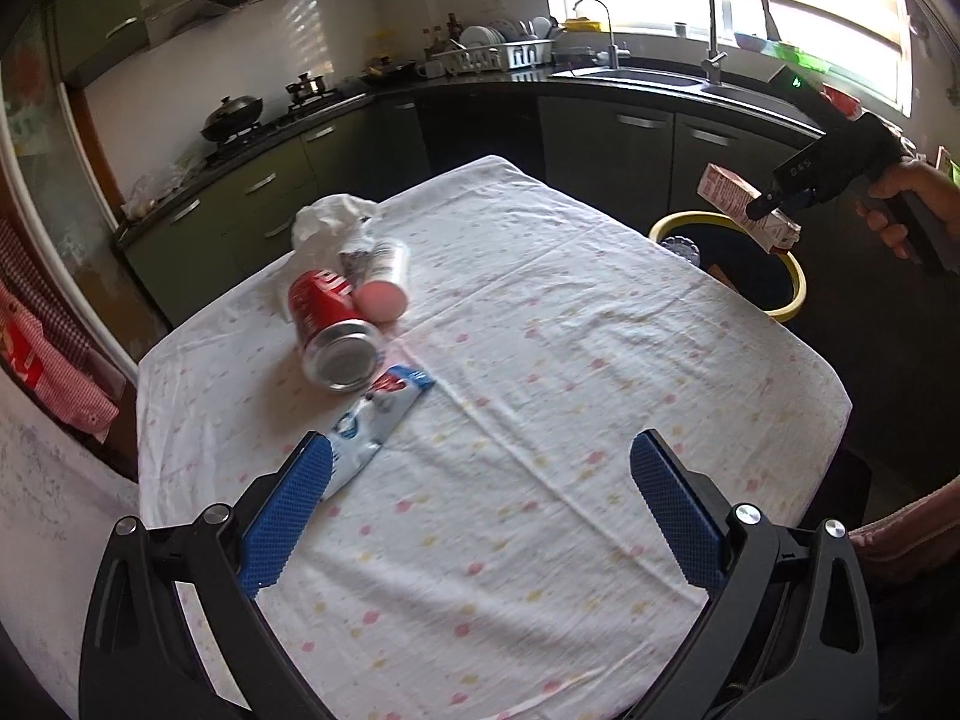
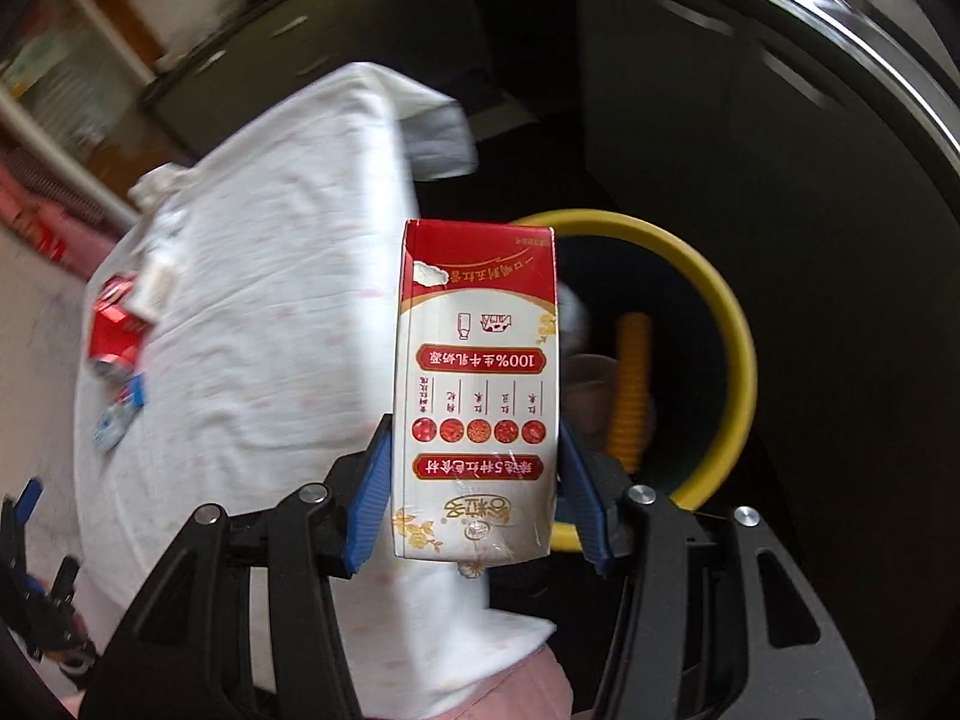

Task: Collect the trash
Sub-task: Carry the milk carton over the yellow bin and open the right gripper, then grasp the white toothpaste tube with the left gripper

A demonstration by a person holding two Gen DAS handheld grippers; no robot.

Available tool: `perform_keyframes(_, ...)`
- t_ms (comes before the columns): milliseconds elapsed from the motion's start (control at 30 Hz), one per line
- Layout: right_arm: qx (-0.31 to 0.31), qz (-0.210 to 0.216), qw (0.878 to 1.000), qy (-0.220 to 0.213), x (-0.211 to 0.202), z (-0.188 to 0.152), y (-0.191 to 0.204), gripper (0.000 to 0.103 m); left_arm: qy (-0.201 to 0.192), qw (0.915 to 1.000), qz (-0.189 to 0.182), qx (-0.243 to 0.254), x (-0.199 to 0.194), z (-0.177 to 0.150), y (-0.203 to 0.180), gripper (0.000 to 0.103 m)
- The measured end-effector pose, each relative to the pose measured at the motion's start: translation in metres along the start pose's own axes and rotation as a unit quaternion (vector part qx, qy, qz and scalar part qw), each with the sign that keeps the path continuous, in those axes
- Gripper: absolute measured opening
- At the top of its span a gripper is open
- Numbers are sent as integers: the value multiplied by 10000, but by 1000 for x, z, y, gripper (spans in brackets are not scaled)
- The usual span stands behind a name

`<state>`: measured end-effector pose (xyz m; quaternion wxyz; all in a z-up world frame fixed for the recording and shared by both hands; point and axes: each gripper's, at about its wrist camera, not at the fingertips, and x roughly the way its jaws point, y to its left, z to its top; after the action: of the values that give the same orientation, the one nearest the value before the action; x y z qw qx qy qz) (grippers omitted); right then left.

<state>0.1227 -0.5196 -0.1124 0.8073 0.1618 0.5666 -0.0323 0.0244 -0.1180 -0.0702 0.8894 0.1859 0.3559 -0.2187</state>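
My right gripper is shut on a red and white milk carton and holds it above the yellow-rimmed trash bin. The left wrist view shows that gripper, the carton and the bin beyond the table's far right edge. My left gripper is open and empty above the table. On the cloth lie a red soda can, a pink-capped bottle, a blue and white wrapper by my left finger, and crumpled white paper.
The table has a white dotted cloth. The bin holds a yellow ribbed item and other trash. Kitchen counters with a sink and stove run behind. Red checked cloth hangs at the left.
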Motion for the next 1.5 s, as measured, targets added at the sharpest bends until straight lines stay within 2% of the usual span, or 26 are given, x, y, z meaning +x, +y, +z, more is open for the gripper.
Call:
perform_keyframes(100,207,-60,9997,65,16,4,-24,50,34,10000,-9,83,5,6,-8,98)
perform_keyframes(333,484,-159,9986,171,43,13,-52,51,132,9998,8,172,12,16,-13,98)
perform_keyframes(400,618,-191,9978,156,47,16,-58,56,157,9997,-12,162,15,17,-13,98)
perform_keyframes(433,657,-217,9975,144,47,17,-61,64,169,9997,-21,156,16,18,-13,98)
perform_keyframes(467,683,-185,9974,101,46,16,-62,65,174,9997,-25,153,17,18,-13,98)
perform_keyframes(567,700,20,9975,18,38,12,-56,65,190,9997,-20,144,19,17,-10,98)
perform_keyframes(767,189,308,9987,-349,11,-13,-15,65,222,9997,48,11,20,12,8,98)
perform_keyframes(1033,-390,644,9970,-175,14,-30,34,65,285,9994,128,-147,30,10,48,98)
perform_keyframes(1233,-599,653,9960,-102,16,-31,52,65,493,9979,-277,319,59,16,69,98)
perform_keyframes(1400,-673,692,9953,-19,21,-34,62,65,877,9932,-662,379,96,15,87,98)
perform_keyframes(1500,-719,695,9950,30,24,-34,69,65,1082,9902,-766,432,114,11,91,89)
